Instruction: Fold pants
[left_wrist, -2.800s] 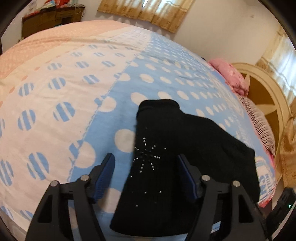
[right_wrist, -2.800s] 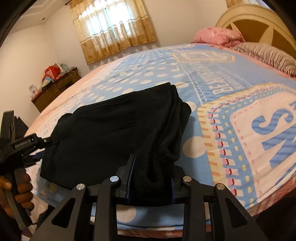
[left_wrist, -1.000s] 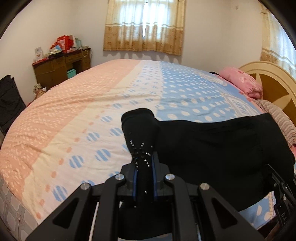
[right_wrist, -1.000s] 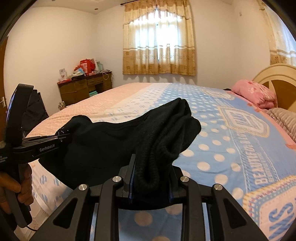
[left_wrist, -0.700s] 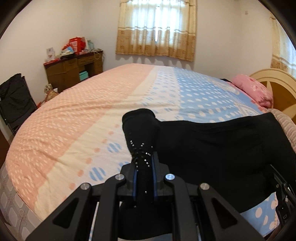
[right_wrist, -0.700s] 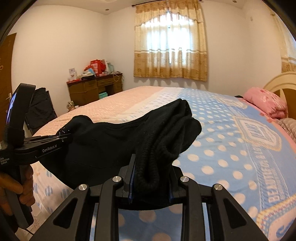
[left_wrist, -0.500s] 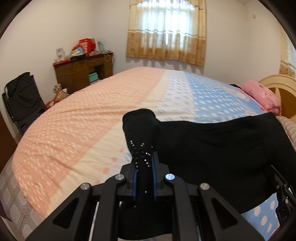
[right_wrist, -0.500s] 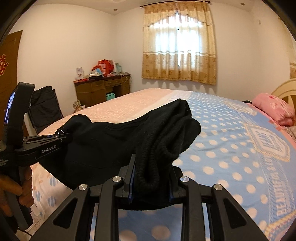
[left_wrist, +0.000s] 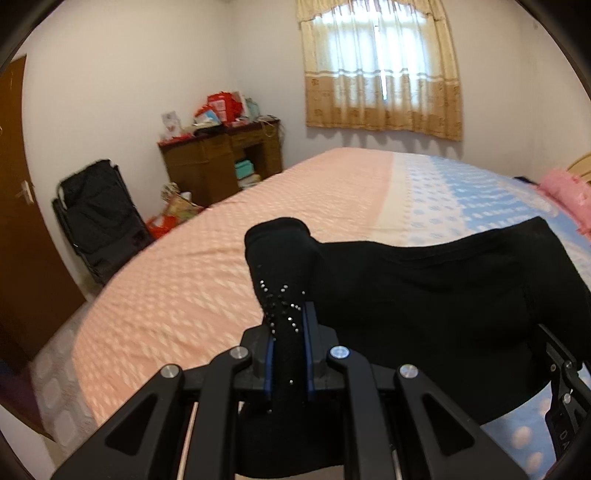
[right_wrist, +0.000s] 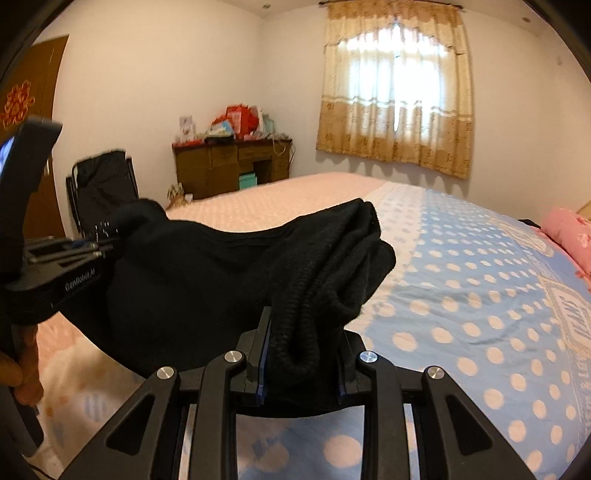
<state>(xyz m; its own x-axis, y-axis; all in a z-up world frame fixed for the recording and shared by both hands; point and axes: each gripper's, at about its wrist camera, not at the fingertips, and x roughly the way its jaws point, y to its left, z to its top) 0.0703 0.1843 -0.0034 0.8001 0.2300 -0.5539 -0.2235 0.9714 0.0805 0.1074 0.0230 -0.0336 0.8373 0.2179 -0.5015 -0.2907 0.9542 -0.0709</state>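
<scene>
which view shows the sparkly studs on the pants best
The left wrist view. The studs sit sharp and close on the pants, just above where the left gripper pinches the cloth. The right wrist view shows them only as a few tiny glints far off at the left gripper.

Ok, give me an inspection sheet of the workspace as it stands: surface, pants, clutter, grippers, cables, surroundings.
Surface: bed with a pink and blue dotted sheet, bare where visible.
Job's things: black pants held off the bed, hanging between the two grippers; the end with small studs is at the left one, the thick bunched end at the right.
Clutter: pink pillow at the headboard end.
Grippers: left gripper shut on the pants; right gripper shut on the pants.
Cables: nothing seen.
Surroundings: wooden desk piled with red items, folded black chair, curtained window, brown door.
</scene>
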